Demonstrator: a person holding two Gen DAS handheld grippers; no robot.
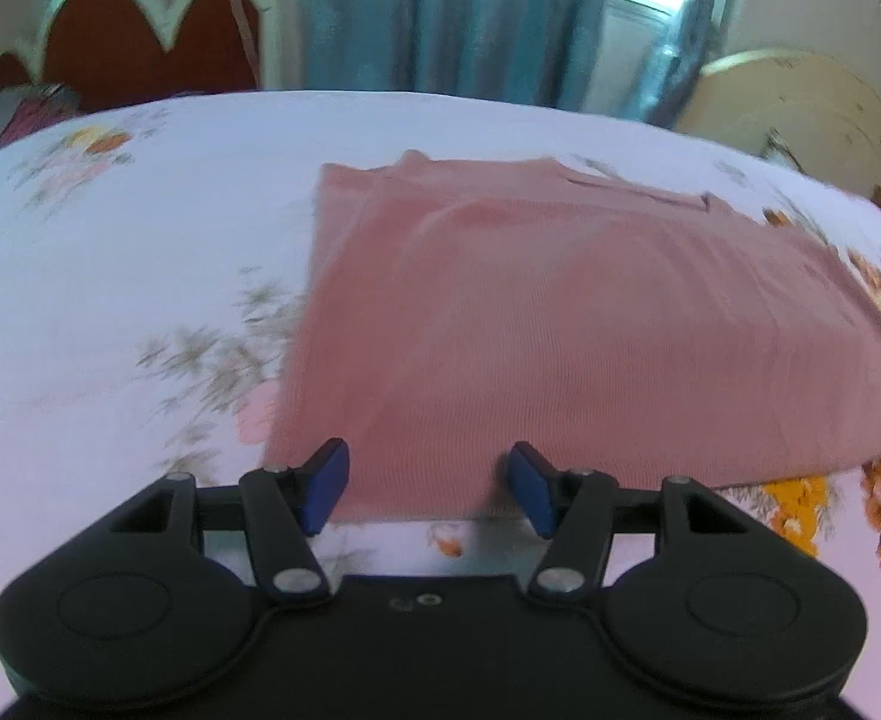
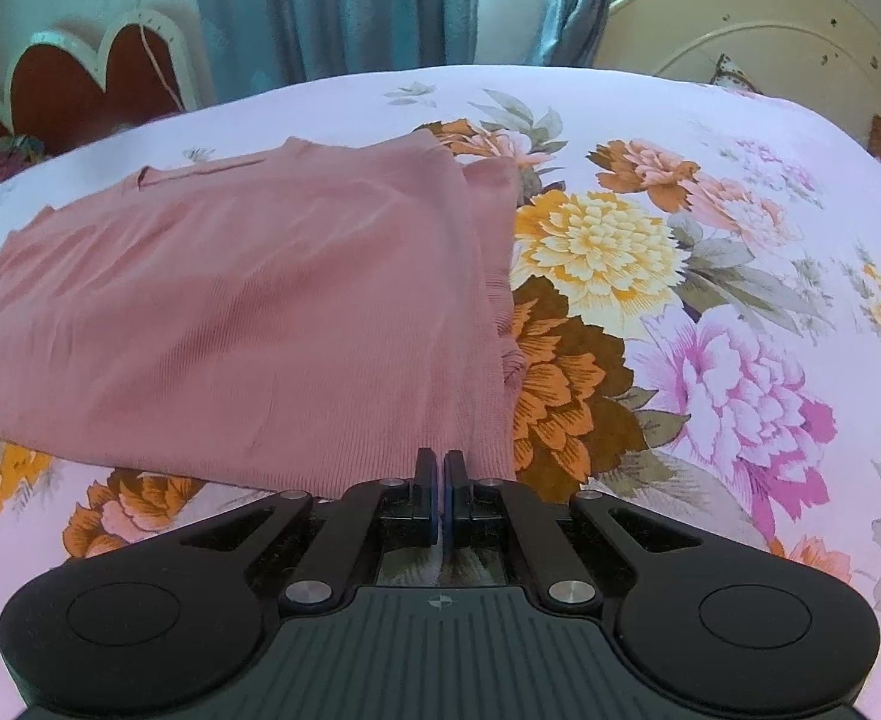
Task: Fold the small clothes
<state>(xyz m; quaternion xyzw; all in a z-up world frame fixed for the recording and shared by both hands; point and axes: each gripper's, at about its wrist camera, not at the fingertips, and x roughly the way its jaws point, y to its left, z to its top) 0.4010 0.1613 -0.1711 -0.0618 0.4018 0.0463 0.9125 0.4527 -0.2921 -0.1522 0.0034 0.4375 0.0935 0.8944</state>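
Pink top (image 1: 560, 324) flat on bed (image 1: 140, 240), near hem at 12 o'clock of both grippers: left gripper (image 1: 428, 486) jaws open astride hem, right gripper (image 2: 442, 480) jaws closed, empty, at corner.

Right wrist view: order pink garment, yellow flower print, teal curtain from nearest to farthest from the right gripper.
From the right gripper:
1. pink garment, its near hem right at the fingertips, lying to the left.
2. yellow flower print, ahead and right on the bedsheet.
3. teal curtain, beyond the bed.

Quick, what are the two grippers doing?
Left gripper: open, at the pink garment's near edge.
Right gripper: shut at the garment's near hem; a grip cannot be told.
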